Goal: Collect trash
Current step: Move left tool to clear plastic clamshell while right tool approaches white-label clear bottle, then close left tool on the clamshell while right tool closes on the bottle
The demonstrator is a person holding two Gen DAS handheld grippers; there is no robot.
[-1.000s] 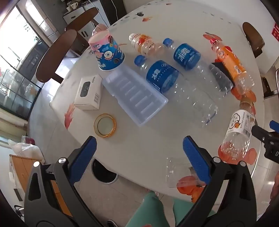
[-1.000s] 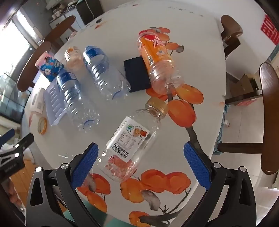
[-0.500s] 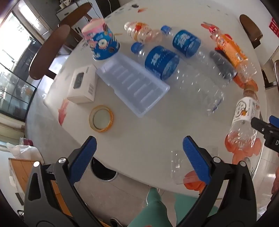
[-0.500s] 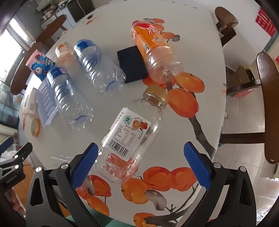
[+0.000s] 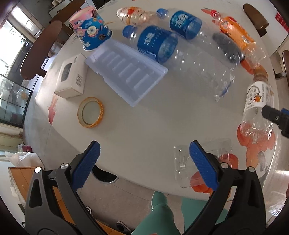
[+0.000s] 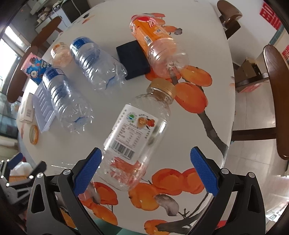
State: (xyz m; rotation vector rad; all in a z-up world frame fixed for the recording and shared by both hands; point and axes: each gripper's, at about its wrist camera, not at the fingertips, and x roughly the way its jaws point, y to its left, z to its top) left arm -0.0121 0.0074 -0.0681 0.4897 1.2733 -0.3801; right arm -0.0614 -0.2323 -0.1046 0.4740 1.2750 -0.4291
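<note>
clear plastic bottle w/ gold cap [image 6: 142,133], white barcode label, lies between right gripper [image 6: 144,170] fingers, spread wide. left gripper [image 5: 143,159] fingers apart too, above round white table [image 5: 144,126] edge.

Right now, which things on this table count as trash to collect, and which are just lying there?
Likely trash:
gold-capped bottle
orange-label bottle
two blue-label water bottles
small peach bottle
paper cup
clear plastic packaging

Probably just lying about:
tape roll
white box
dark pad
ribbed tray
</note>
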